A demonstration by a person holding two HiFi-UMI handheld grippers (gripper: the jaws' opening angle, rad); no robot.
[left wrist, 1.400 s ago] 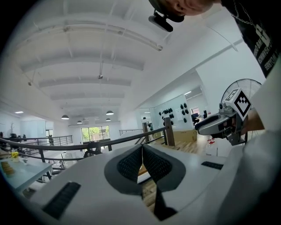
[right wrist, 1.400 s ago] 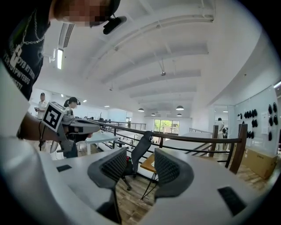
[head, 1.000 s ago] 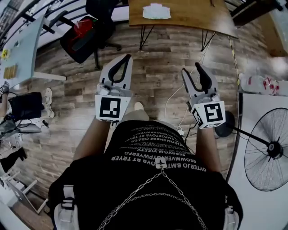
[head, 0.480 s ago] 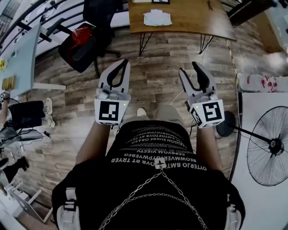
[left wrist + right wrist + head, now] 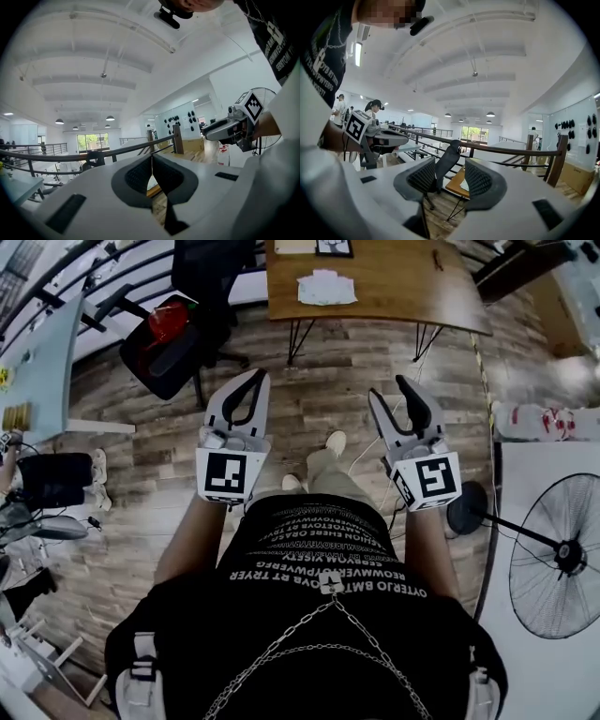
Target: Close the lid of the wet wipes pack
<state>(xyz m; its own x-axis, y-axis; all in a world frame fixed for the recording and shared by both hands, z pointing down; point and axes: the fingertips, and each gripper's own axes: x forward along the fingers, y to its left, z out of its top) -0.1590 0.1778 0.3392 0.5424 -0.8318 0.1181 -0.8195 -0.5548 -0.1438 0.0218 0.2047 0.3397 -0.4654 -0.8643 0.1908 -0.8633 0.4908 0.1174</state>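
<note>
- Grip state: left gripper (image 5: 151,158) is clenched on nothing, its pads meeting; right gripper (image 5: 450,177) is released, jaws apart, nothing between them.
- Progress: judged not begun. Neither gripper is near the wet wipes pack (image 5: 326,287), and the lid's position is too small to tell, so approach, contact and closing all remain.
- Pose: both grippers are held out ahead of the person's torso, side by side, pointing nearly level toward the wooden table (image 5: 412,292) and well short of it.
- Location: the pack lies on the table's left half, well apart from both grippers; a black office chair (image 5: 183,324) stands off the table's left end.
</note>
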